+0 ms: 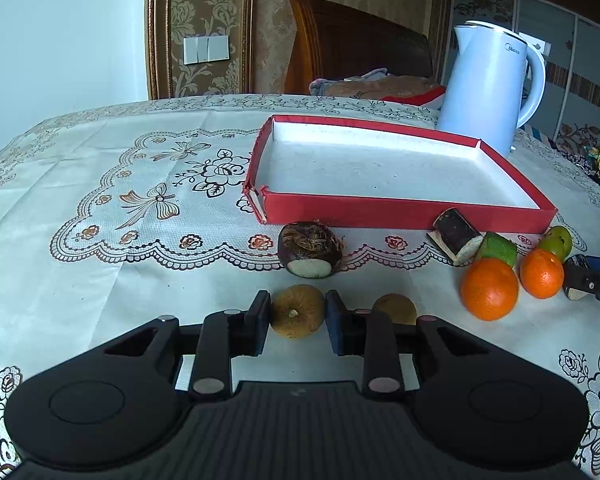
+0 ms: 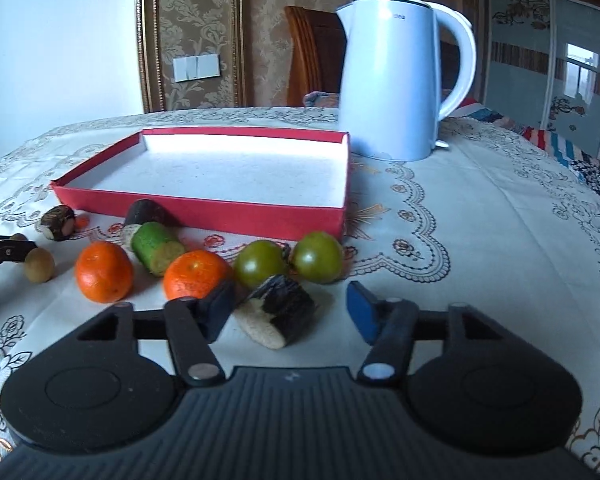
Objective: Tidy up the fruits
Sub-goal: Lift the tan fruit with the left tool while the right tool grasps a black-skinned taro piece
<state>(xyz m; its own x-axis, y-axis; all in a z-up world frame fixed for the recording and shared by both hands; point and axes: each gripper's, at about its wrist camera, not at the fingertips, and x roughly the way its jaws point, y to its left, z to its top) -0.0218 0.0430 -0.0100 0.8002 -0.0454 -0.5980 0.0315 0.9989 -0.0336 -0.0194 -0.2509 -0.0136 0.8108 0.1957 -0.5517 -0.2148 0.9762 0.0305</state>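
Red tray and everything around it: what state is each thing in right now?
Red tray: empty, flat on the table.
Kettle: upright, lid shut.
Left gripper: shut on a small brown fruit.
Right gripper: open around a dark cane piece.
Oranges and green fruits: loose on the cloth.

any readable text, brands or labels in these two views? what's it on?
"Midea" - small grey brand mark near the top of the white kettle, readable in the left wrist view.
"idea" - same mark on the kettle in the right wrist view, first letter washed out.
Nothing else: no print shows on the red tray, the fruit pieces or the tablecloth.
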